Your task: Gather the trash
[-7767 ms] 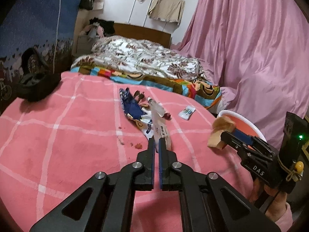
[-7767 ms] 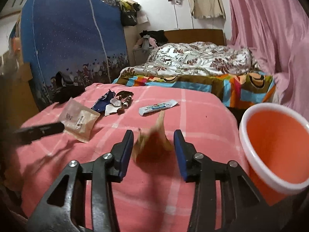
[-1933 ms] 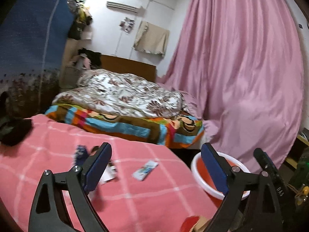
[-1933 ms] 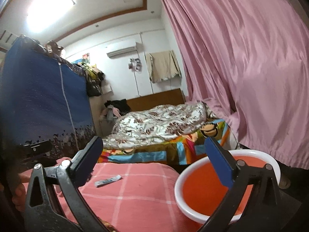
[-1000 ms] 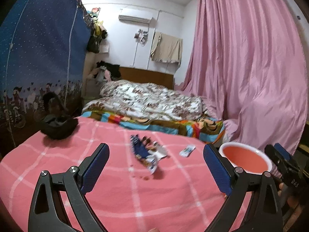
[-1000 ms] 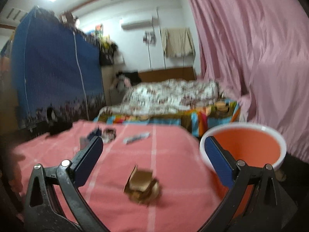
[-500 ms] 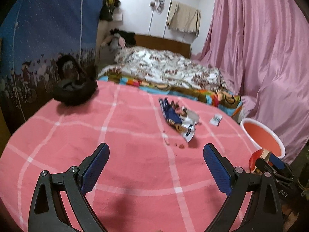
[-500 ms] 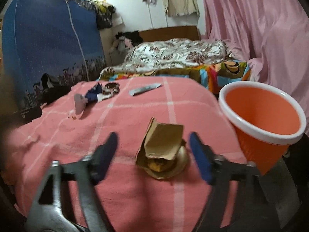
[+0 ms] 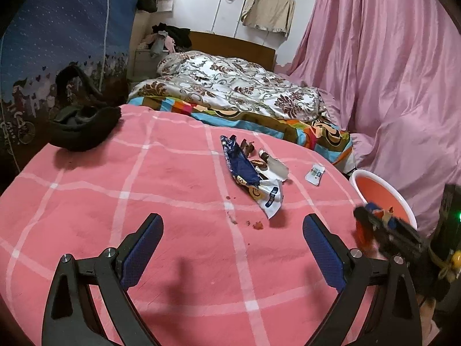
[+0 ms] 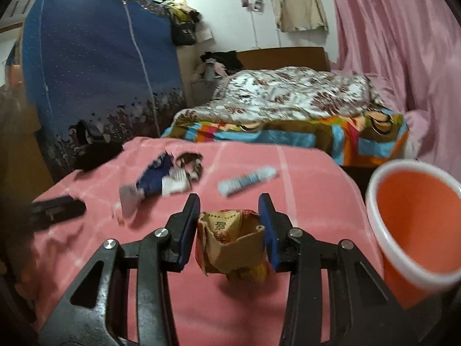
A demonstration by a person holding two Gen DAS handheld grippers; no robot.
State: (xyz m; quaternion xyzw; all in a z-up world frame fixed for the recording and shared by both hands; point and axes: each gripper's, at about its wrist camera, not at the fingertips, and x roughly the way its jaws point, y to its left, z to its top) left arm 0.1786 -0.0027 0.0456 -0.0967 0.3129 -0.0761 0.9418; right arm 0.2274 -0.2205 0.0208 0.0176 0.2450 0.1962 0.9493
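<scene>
The right hand-held gripper (image 10: 229, 210), pads pinching a crumpled brown wrapper (image 10: 230, 242) over the pink worktop (image 10: 302, 178), should carry it gently toward the orange bin (image 10: 412, 219) at 3 o'clock, while the left hand-held gripper (image 9: 233, 230) gapes wide and empty.

On the table (image 9: 173, 201), the snack wrappers (image 9: 253, 173) lie toward the far side, with a small sachet (image 9: 315, 174) to their right. A bucket (image 10: 415, 222) stands beyond the table's right edge. A dark bag (image 9: 80, 127) sits at the far left, and the bed (image 9: 239, 98) lies behind the table.
</scene>
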